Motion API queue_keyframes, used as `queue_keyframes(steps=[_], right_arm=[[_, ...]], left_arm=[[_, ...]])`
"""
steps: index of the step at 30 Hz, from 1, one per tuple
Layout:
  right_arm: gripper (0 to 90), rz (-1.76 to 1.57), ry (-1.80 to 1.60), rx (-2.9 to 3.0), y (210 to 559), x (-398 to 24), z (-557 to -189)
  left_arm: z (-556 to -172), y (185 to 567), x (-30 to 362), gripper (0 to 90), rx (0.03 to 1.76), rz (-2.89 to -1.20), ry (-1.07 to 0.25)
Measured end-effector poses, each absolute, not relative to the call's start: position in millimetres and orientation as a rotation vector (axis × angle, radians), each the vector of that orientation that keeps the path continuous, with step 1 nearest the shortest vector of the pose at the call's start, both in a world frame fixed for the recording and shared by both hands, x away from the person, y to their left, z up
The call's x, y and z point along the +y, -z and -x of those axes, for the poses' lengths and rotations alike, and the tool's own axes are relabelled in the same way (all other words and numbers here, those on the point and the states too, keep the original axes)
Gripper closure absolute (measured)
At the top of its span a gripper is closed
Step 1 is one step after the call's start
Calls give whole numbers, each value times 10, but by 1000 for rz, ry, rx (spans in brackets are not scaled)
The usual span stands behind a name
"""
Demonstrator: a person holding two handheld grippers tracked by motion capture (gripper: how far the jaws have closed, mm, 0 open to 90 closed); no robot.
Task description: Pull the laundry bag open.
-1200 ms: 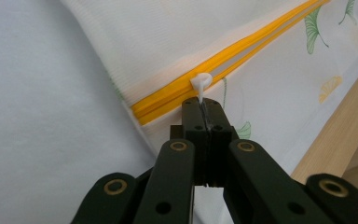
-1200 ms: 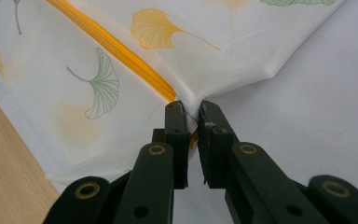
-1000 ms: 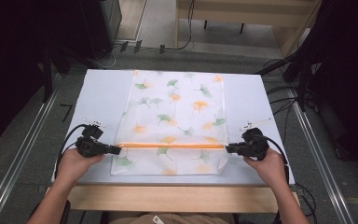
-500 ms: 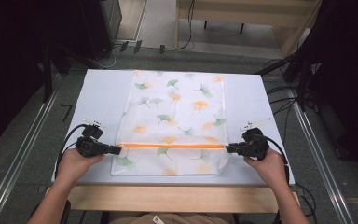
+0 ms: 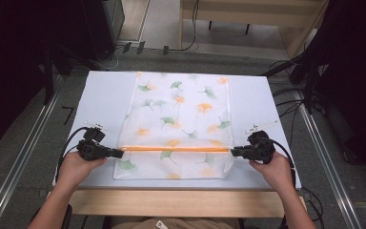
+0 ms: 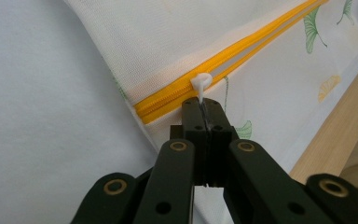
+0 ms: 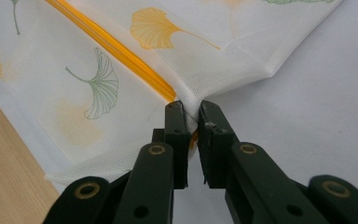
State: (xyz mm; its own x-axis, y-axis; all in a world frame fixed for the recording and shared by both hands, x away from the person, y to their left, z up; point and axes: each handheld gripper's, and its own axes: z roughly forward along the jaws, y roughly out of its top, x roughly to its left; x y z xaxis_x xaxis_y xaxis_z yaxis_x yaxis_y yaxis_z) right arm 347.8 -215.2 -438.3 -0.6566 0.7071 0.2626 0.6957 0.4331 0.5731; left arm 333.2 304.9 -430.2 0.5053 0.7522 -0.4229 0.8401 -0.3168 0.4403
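High view: a white mesh bag (image 5: 178, 124) printed with ginkgo leaves lies flat on the pale counter (image 5: 100, 100), its orange zipper (image 5: 176, 149) running across near my edge. At the zipper's left end my left gripper (image 5: 119, 153) is clenched on the white zipper pull (image 6: 200, 84), jaws pressed together around it. At the right end my right gripper (image 5: 234, 152) pinches the bag's mesh corner (image 7: 191, 109), cloth bunched between the jaws. Both my hands rest by the counter's wooden front edge (image 5: 181, 202).
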Motion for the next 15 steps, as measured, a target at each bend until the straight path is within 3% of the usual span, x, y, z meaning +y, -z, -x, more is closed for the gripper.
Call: queue_keyframes(steps=[15], right_arm=[[846,-1295,-1045,2645,4383,-2152,-3478]], left_arm=[[-3348,4326,3109,900,1310,-2139,195]])
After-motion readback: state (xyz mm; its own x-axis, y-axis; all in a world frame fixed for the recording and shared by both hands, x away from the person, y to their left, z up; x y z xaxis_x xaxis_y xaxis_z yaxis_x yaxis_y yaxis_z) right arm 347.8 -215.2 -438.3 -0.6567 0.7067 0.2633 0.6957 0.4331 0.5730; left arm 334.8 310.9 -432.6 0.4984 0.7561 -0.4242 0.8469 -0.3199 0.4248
